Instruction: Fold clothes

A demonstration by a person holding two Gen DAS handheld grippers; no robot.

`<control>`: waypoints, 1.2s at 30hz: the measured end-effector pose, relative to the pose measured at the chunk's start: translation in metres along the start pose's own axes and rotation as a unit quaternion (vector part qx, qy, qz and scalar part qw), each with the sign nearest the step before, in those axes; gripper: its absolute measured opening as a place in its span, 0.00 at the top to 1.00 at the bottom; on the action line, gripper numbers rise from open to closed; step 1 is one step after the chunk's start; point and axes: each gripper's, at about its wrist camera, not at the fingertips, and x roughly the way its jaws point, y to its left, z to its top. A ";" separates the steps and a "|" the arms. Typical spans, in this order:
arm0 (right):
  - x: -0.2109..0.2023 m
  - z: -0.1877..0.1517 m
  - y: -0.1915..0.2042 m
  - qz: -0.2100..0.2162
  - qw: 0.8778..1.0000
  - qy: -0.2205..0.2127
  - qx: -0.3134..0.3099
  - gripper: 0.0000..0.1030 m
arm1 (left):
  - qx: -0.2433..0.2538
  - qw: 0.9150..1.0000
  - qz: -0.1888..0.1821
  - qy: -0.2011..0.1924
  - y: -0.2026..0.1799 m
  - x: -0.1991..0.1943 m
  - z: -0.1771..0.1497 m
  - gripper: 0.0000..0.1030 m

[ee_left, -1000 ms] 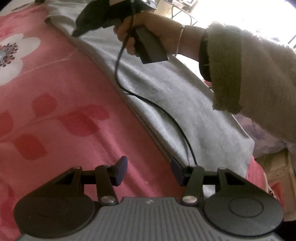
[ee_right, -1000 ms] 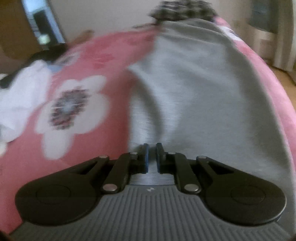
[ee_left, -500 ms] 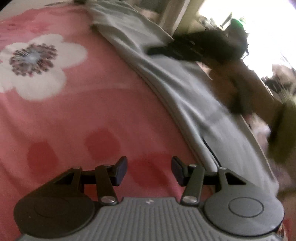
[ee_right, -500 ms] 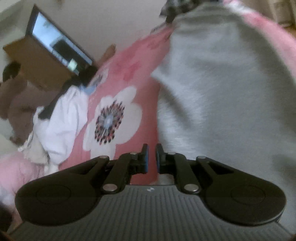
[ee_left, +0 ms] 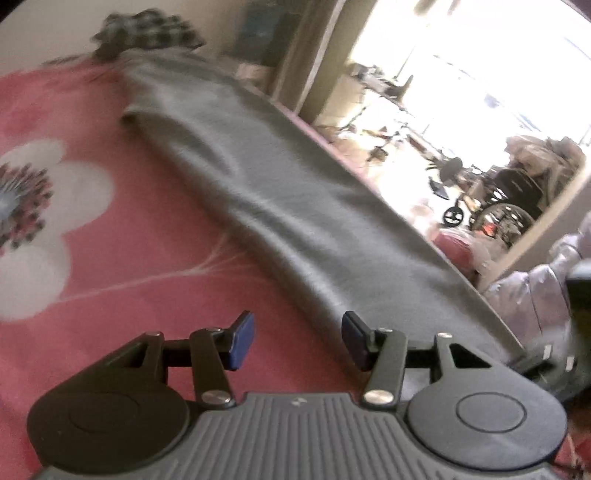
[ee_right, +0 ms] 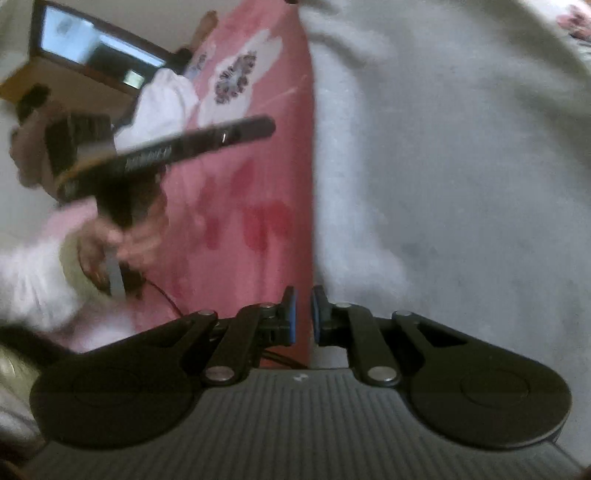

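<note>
A long grey garment (ee_left: 295, 192) lies flat on the pink flowered bedsheet (ee_left: 147, 258), running from the far end toward me. My left gripper (ee_left: 297, 338) is open above the sheet, its right finger beside the garment's near edge and nothing between the pads. In the right wrist view the same grey garment (ee_right: 461, 184) fills the right side. My right gripper (ee_right: 303, 317) is shut right at the garment's left edge, and I see no cloth pinched in it. A hand (ee_right: 110, 236) holds the left gripper (ee_right: 264, 127) over the sheet (ee_right: 251, 206) at the left.
A heap of white clothes (ee_right: 162, 99) lies at the sheet's far left, below a lit screen (ee_right: 92, 48) on a wooden desk. A checked cloth (ee_left: 147, 33) sits at the bed's far end. Beyond the bed's right edge a bright doorway shows a wheelchair (ee_left: 506, 199).
The right hand and its gripper have left the left wrist view. The right view has swung left, so the garment's edge and the left gripper now show. Neither gripper's opening has changed.
</note>
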 end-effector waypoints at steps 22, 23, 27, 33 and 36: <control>-0.122 -0.155 0.044 -0.340 0.938 -0.073 0.017 0.90 | 0.214 0.971 -0.078 0.074 -0.100 0.015 -0.045 0.45; -0.108 -0.151 0.046 -0.327 0.943 -0.061 -0.003 0.89 | 0.215 0.971 -0.071 0.075 -0.099 0.011 -0.045 0.45; -0.086 -0.183 0.044 -0.349 0.935 0.029 -0.051 0.89 | 0.222 0.972 -0.041 0.061 -0.088 -0.015 -0.045 0.41; -0.128 -0.193 0.046 -0.382 0.924 -0.008 -0.030 0.89 | 0.175 0.982 -0.027 0.062 -0.091 -0.016 -0.042 0.41; -0.127 -0.182 0.049 -0.375 0.924 -0.059 -0.046 0.89 | 0.197 0.978 -0.048 0.055 -0.117 -0.021 -0.044 0.41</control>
